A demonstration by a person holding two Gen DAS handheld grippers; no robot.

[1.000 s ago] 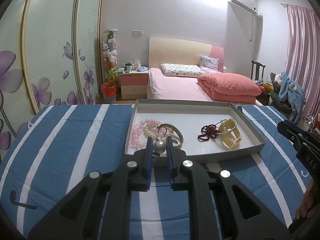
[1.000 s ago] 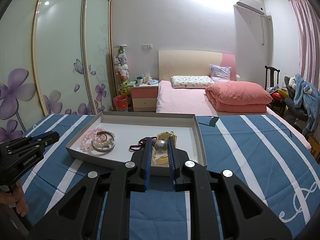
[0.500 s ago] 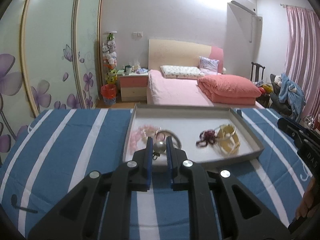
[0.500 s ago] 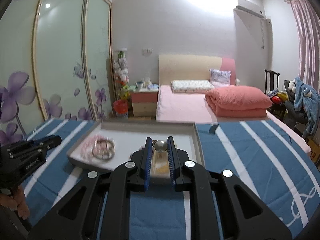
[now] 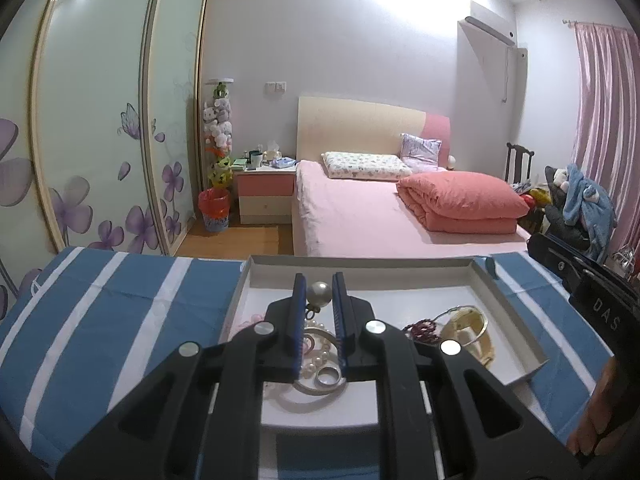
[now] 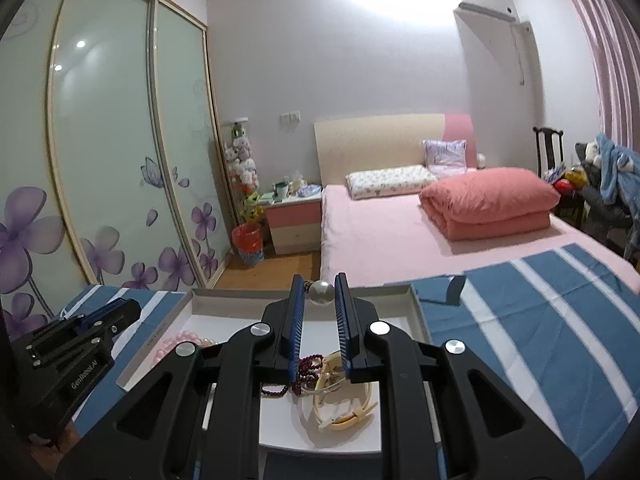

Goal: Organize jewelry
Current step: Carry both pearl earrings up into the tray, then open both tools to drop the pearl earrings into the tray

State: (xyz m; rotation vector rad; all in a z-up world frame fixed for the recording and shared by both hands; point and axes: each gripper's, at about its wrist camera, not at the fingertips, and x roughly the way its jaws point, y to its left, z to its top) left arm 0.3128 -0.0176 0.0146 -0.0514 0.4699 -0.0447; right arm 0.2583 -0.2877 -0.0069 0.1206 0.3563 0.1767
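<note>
Your left gripper (image 5: pixel 319 294) pinches a round, shiny pearl (image 5: pixel 319 293) in its fingers, above the gray tray (image 5: pixel 516 322) on the striped desk. Your right gripper (image 6: pixel 321 294) pinches a second pearl (image 6: pixel 322 293) above the same tray.

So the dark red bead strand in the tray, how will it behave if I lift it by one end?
The dark red bead strand lies in loose curves, so it will probably hang limp. Its small beads suggest little weight. It lies against the cream bangle, so it may snag or drag it.
</note>
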